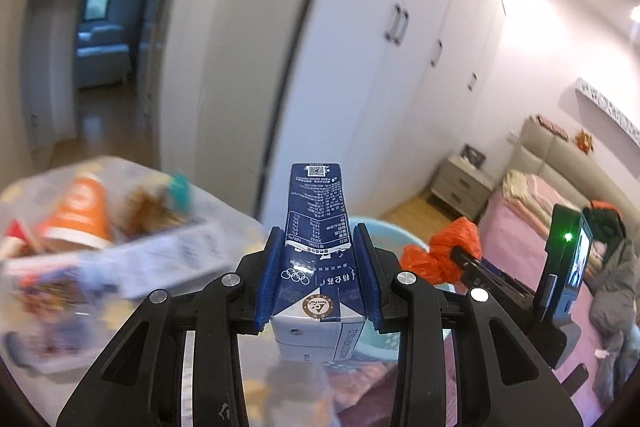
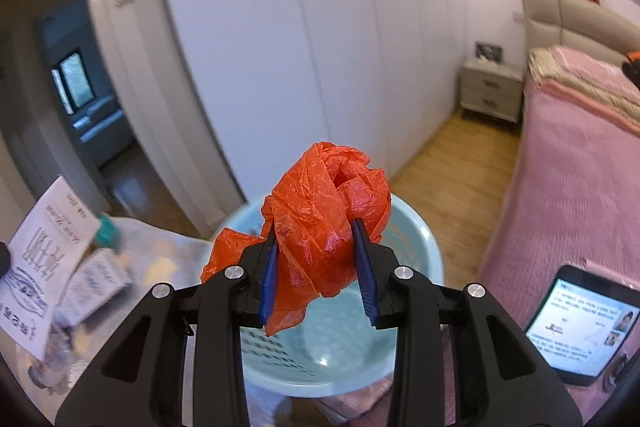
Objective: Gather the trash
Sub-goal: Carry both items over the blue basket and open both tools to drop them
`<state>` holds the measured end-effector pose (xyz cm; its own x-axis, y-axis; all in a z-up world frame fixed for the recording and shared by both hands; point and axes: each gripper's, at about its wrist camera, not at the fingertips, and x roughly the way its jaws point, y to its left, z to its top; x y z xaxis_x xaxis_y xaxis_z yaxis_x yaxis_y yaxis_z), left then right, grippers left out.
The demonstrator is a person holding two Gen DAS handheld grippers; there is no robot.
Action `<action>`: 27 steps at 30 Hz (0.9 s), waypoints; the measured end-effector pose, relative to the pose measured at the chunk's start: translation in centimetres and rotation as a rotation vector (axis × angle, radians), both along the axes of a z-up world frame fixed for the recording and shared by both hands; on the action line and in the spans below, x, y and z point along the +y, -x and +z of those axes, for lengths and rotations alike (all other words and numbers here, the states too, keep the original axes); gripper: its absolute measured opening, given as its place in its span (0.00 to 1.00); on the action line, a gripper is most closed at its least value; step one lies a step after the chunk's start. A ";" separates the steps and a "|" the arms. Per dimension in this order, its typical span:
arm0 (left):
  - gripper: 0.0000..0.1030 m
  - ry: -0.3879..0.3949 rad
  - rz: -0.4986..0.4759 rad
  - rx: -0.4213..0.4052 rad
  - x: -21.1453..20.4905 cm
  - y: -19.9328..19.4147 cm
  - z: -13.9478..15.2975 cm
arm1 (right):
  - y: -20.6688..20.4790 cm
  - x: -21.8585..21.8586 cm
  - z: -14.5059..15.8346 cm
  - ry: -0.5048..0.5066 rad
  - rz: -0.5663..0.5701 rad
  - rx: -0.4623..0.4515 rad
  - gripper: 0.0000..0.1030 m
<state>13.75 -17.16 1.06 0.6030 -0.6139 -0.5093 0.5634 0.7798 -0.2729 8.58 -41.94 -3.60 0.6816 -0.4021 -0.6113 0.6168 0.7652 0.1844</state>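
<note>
My left gripper (image 1: 318,239) is shut on a dark blue and white milk carton (image 1: 316,227), which sticks out forward between the blue pads. My right gripper (image 2: 316,231) is shut on a crumpled orange plastic bag (image 2: 324,215) and holds it over a light blue perforated basket (image 2: 416,227). The left wrist view also shows the orange plastic bag (image 1: 444,251) at the right, with the light blue basket's rim (image 1: 384,227) just behind the carton. Blurred trash lies on a table at the left: an orange cup (image 1: 82,211) and printed packaging (image 2: 44,267).
White wardrobe doors (image 2: 256,47) stand behind the basket, with an open doorway (image 1: 100,27) to their left. A pink bed (image 2: 572,163) and a nightstand (image 2: 490,91) fill the right side. A phone screen (image 2: 582,327) glows at the lower right. Wooden floor (image 2: 448,167) runs between wardrobe and bed.
</note>
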 end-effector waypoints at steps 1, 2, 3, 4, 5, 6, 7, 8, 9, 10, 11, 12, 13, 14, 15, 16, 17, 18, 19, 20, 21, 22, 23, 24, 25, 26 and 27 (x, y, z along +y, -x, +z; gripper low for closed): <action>0.33 -0.004 -0.019 0.021 -1.3 -0.4 -1.0 | 0.0 -0.7 -0.8 -0.009 -0.013 0.022 0.30; 0.33 -0.006 -0.031 0.037 -2.0 -0.8 -1.8 | -0.1 -1.4 -1.6 -0.019 -0.023 0.043 0.31; 0.33 -0.009 -0.042 0.054 -2.9 -1.2 -2.6 | -0.4 -1.8 -2.1 -0.026 -0.026 0.056 0.32; 0.33 -0.014 -0.047 0.066 -3.7 -1.4 -3.3 | -1.0 -2.1 -2.7 -0.033 -0.028 0.079 0.32; 0.33 -0.024 -0.054 0.084 -4.6 -2.0 -4.4 | -1.3 -2.5 -3.3 -0.037 -0.024 0.105 0.32; 0.33 -0.027 -0.059 0.096 -5.1 -2.0 -4.9 | -1.4 -2.8 -3.8 -0.040 -0.020 0.118 0.33; 0.33 -0.031 -0.067 0.108 -5.7 -2.3 -5.6 | -1.5 -2.8 -4.2 -0.042 -0.015 0.132 0.33; 0.33 -0.034 -0.073 0.113 -6.1 -2.4 -6.0 | -1.7 -2.9 -4.5 -0.043 -0.006 0.143 0.37; 0.35 -0.039 -0.074 0.120 -6.5 -2.6 -6.3 | -1.7 -2.9 -4.7 -0.044 0.001 0.146 0.42; 0.46 -0.040 -0.078 0.128 -6.8 -2.6 -6.6 | -1.6 -3.0 -4.8 -0.046 0.010 0.145 0.45; 0.55 -0.039 -0.078 0.136 -6.9 -2.5 -6.6 | -1.5 -2.9 -4.8 -0.041 0.016 0.142 0.49; 0.56 -0.041 -0.068 0.125 -6.9 -2.4 -6.6 | -1.3 -2.6 -4.7 -0.029 0.016 0.139 0.51; 0.56 -0.047 -0.067 0.118 -6.9 -2.4 -6.7 | -1.2 -2.6 -4.6 -0.021 0.016 0.136 0.51; 0.56 -0.046 -0.069 0.119 -6.9 -2.3 -6.4 | -1.3 -2.7 -4.6 -0.019 0.018 0.131 0.51; 0.56 -0.041 -0.068 0.122 -6.6 -2.2 -6.3 | -1.1 -2.7 -4.5 -0.021 0.023 0.124 0.51; 0.57 -0.036 -0.062 0.121 -6.3 -2.1 -6.1 | -1.0 -2.7 -4.3 -0.023 0.027 0.118 0.51; 0.58 -0.031 -0.051 0.116 -5.8 -2.1 -6.0 | -1.0 -2.8 -4.2 -0.021 0.029 0.115 0.51; 0.58 -0.028 -0.044 0.111 -5.4 -1.8 -5.6 | -0.9 -2.7 -4.0 -0.018 0.031 0.113 0.51; 0.58 -0.025 -0.037 0.106 -4.9 -1.7 -5.2 | -0.8 -2.4 -3.8 -0.018 0.038 0.107 0.51; 0.58 -0.019 -0.030 0.100 -4.5 -1.5 -4.9 | -0.8 -2.3 -3.6 -0.018 0.046 0.102 0.51; 0.58 -0.014 -0.023 0.092 -4.0 -1.3 -4.5 | -0.7 -1.8 -3.2 -0.012 0.057 0.095 0.51; 0.58 -0.009 -0.014 0.080 -3.4 -1.1 -4.1 | -0.7 -1.5 -2.9 -0.007 0.062 0.089 0.51; 0.58 -0.006 -0.008 0.070 -3.1 -0.8 -3.6 | -0.6 -1.2 -2.6 -0.001 0.067 0.082 0.51; 0.58 -0.003 -0.001 0.057 -2.5 -0.4 -3.1 | -0.5 -0.6 -2.1 0.006 0.076 0.072 0.51; 0.58 0.003 0.010 0.041 -1.8 -0.1 -2.6 | -0.4 0.0 -1.5 0.012 0.088 0.058 0.51; 0.58 0.008 0.016 0.032 -1.1 0.1 -2.2 | -0.4 0.6 -1.0 0.019 0.099 0.046 0.51; 0.58 0.017 0.026 0.021 -0.3 0.3 -1.7 | -0.3 1.3 -0.5 0.024 0.111 0.034 0.51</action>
